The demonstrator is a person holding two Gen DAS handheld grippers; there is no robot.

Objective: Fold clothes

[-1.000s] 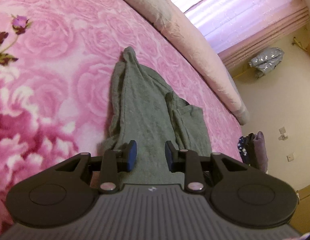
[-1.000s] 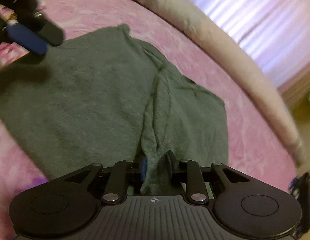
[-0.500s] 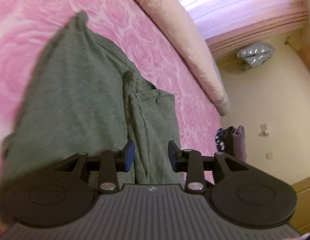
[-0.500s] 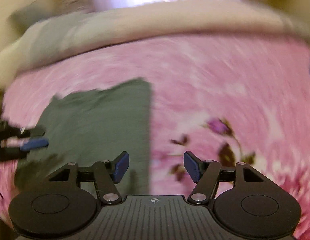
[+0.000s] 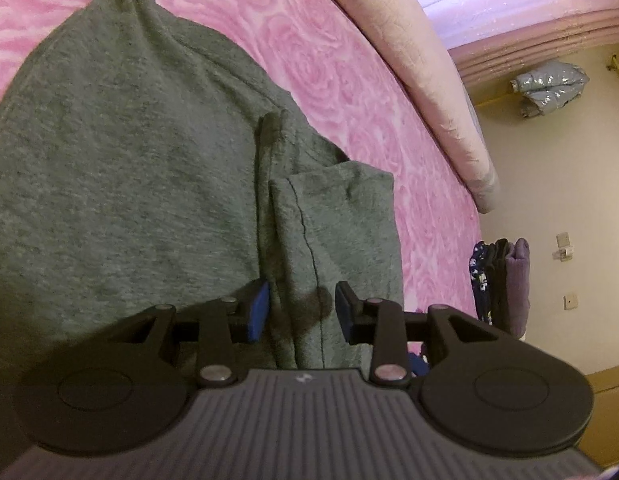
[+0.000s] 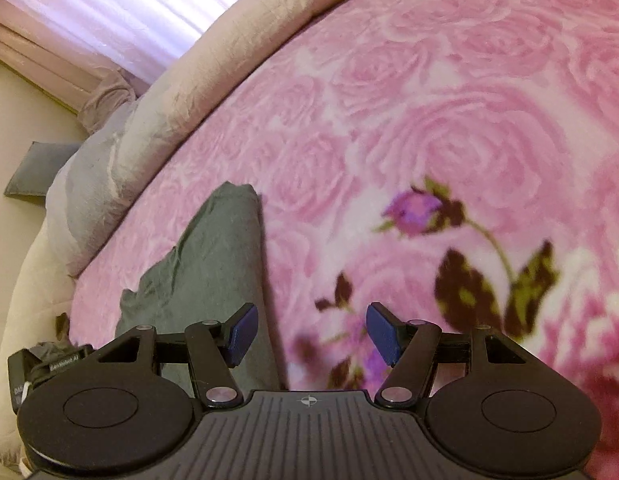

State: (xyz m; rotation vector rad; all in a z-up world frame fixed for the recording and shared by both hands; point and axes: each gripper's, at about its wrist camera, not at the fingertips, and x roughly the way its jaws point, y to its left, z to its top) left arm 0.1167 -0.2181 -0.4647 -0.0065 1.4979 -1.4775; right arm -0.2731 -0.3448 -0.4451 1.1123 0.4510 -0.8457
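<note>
Currently a grey knit garment (image 5: 129, 168) lies spread on a bed covered by a pink rose-patterned blanket (image 5: 329, 64), near the blanket's far edge, where a pale rolled quilt (image 5: 409, 60) runs along it. One narrow part of the garment, probably a sleeve, is turned in over the body and forms a raised lengthwise ridge with a visible seam. The left gripper (image 5: 297, 306) hovers low over that ridge, its blue-padded jaws apart on either side of the fold, holding nothing. The right gripper (image 6: 307, 334) hangs over the garment's straight side edge, jaws wide apart and empty, one finger above the grey cloth and the other above bare blanket. My reading is that folding is partway along, with one side already laid inward. A further fold would need each gripper to close on a cloth edge and carry it across evenly. A stack of folded clothes (image 5: 501, 280) stands beyond the bed's corner.
</note>
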